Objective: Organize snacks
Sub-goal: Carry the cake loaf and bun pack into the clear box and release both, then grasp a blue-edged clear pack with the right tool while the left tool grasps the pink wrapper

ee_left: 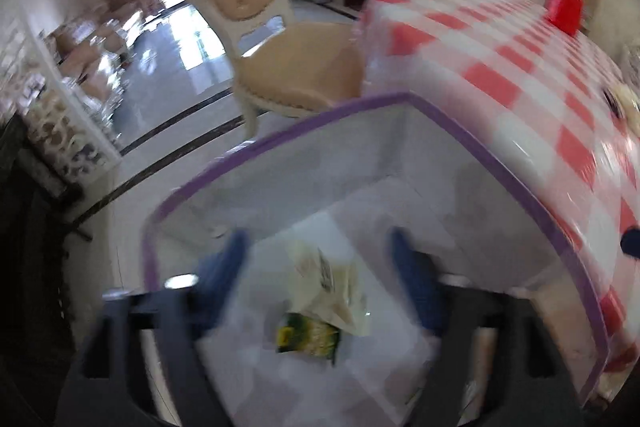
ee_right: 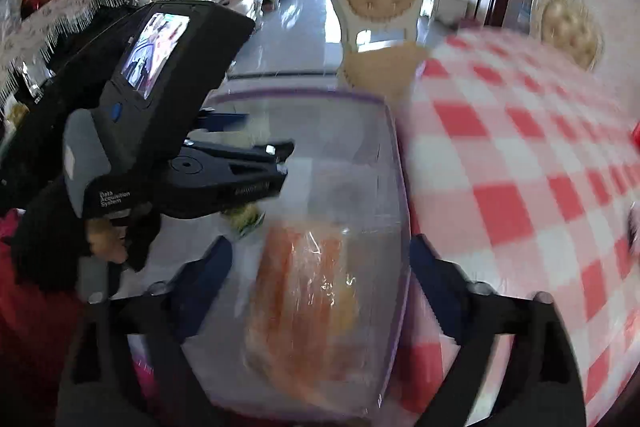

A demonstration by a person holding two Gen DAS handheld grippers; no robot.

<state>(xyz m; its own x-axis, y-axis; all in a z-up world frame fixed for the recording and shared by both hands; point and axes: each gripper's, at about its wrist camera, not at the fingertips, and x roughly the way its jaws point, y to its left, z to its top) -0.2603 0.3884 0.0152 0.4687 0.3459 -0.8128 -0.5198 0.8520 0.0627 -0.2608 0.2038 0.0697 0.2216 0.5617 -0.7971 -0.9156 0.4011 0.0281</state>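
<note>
A clear plastic bin with a purple rim point(ee_left: 472, 143) stands at the edge of the checked table. Inside it lie a pale snack packet point(ee_left: 332, 283) and a green-yellow packet point(ee_left: 308, 337). My left gripper point(ee_left: 316, 267) is open above them, empty. In the right wrist view the same bin point(ee_right: 394, 147) holds an orange snack in clear wrap point(ee_right: 304, 303). My right gripper point(ee_right: 320, 267) is open over it; the wrap lies between the blue fingers point(ee_right: 212, 267), not pinched. The left gripper's body point(ee_right: 176, 131) reaches into the bin from the left.
A red-and-white checked tablecloth point(ee_left: 520, 67) covers the table, with a red container point(ee_left: 566, 3) at its far side. Cream padded chairs point(ee_left: 256, 27) stand beyond the bin. A glossy floor and a white lattice screen point(ee_left: 60, 131) are to the left.
</note>
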